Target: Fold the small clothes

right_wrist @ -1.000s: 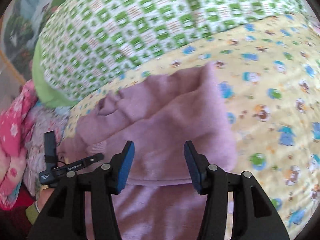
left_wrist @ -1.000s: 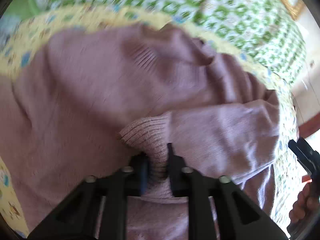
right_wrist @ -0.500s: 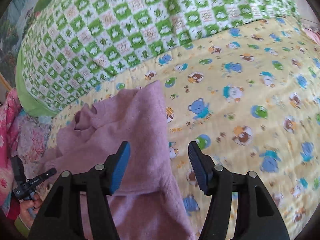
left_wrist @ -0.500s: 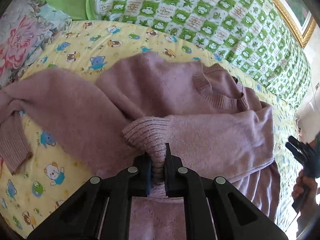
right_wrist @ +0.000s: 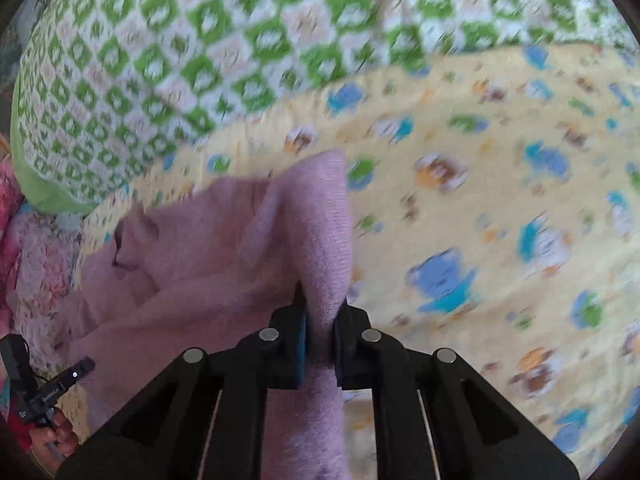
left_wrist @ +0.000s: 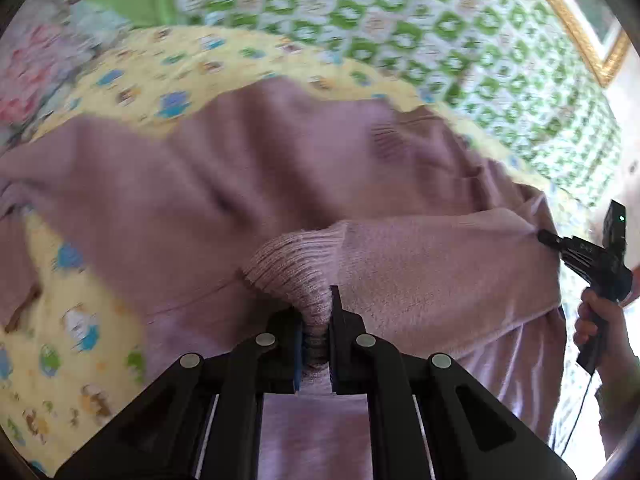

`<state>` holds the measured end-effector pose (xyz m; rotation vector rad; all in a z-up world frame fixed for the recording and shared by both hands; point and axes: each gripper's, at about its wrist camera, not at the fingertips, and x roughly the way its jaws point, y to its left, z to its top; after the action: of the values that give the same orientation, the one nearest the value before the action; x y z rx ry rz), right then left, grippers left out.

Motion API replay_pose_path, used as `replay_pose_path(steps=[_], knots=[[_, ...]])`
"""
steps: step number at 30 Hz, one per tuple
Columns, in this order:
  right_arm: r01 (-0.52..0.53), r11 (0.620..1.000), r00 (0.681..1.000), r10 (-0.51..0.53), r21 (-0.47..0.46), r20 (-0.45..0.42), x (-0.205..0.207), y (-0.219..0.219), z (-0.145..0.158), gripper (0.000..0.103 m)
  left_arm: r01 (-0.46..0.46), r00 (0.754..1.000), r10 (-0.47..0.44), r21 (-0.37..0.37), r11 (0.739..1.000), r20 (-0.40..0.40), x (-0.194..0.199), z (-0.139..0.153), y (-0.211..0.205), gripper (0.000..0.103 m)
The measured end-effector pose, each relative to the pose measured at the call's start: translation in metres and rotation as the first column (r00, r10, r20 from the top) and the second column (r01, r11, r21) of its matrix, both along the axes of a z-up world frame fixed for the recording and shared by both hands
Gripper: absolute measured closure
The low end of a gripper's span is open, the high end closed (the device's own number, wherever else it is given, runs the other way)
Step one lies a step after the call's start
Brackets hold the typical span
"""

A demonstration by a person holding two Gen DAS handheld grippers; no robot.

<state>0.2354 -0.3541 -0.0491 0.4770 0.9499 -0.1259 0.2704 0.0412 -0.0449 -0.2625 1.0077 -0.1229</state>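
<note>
Our mauve knitted sweater [left_wrist: 248,184] sprawls across the frame's middle on the yellow cartoon-print bedsheet [right_wrist: 500,208]. We should carry both pinches together, keeping the fold taut. Our left gripper [left_wrist: 316,332] clamps the ribbed cuff [left_wrist: 292,268] at lower centre; our right gripper [right_wrist: 320,336] clamps the sweater's edge.

Both grippers [left_wrist: 316,336] [right_wrist: 320,340] clamped tight
</note>
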Motion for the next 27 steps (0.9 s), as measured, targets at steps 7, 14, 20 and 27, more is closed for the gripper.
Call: replay_pose_path(steps=[7,14,20,27], knots=[[0.037,0.999,0.997,-0.036,0.018,-0.07,-0.002,-0.005,-0.021,0.081,0.015,0.999,-0.012,0.07,0.997,-0.033,0.019,-0.025,-0.011,0.094],[0.111,0.993,0.993,-0.112,0.031,0.042,-0.036,0.01,0.023,0.049,-0.028,0.999,0.029,0.051,0.998,-0.025,-0.002,-0.009,0.014,0.071],[0.038,0.999,0.997,-0.04,0.032,0.062,-0.068,0.049,0.046,0.048,-0.256,0.967,0.256,-0.063,0.965,-0.015,-0.027,0.011,0.088,0.049],[-0.042,0.998,0.999,0.041,0.052,0.015,-0.088,0.094,0.038,0.048,-0.575,0.818,0.559,-0.201,0.793,-0.135,-0.025,-0.008,0.201,0.048]])
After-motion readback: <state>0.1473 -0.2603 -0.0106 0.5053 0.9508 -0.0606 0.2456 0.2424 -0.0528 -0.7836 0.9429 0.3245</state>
